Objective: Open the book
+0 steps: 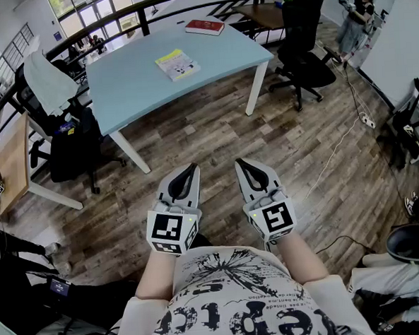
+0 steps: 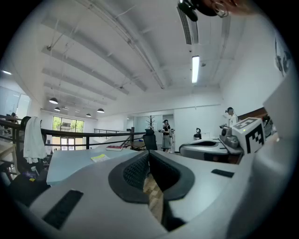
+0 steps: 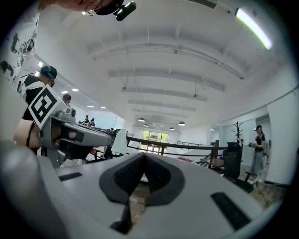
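Two grippers show in the head view, held level side by side close to the person's front over the wood floor [image 1: 214,127]. The left gripper [image 1: 193,166] and right gripper [image 1: 239,162] both have their fingers [image 1: 167,195] brought tip to tip, nothing in them. Well ahead stands a pale-blue counter [image 1: 134,86] w/ a closed yellow book [image 1: 177,64] near its middle and a closed red book [image 1: 205,27] at the far edge. A black chair [image 1: 302,58] stands beside the counter's right end.

Left gripper view: fingers closed to the tips, empty, only floor seen through the gap. Beyond them is the counter, yellow book on it, well apart from the tips.

Right gripper view: fingers likewise together, gripping nothing. A dark railing [image 3: 182,145] runs across behind.
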The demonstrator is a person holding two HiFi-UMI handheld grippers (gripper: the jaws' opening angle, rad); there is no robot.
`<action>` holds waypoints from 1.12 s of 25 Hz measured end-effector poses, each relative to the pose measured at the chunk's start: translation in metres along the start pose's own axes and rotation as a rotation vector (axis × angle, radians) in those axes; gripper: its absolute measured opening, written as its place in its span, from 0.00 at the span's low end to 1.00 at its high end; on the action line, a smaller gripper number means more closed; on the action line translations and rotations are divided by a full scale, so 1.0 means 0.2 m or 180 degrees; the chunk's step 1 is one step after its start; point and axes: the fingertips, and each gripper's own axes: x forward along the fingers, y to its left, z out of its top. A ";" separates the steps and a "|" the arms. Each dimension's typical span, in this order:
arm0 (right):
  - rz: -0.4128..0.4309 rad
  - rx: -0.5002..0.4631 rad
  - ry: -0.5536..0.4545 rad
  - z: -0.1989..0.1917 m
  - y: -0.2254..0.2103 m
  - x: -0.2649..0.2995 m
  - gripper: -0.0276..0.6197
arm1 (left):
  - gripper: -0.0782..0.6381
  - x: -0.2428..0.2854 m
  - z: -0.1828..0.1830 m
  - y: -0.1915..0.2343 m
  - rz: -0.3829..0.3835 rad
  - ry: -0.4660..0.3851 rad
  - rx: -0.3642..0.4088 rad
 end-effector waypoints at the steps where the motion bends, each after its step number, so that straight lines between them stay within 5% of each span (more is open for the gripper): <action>1: 0.0001 0.0001 0.0003 0.00 0.00 0.00 0.06 | 0.14 0.00 0.00 0.00 -0.0004 -0.0008 -0.0002; 17: -0.0098 0.0145 0.0039 -0.08 -0.14 0.07 0.06 | 0.14 0.13 -0.04 0.05 0.0044 0.0016 -0.0072; 28: -0.0174 0.0139 0.0152 -0.23 -0.45 0.57 0.06 | 0.14 0.68 -0.09 0.39 -0.0022 0.0093 -0.0135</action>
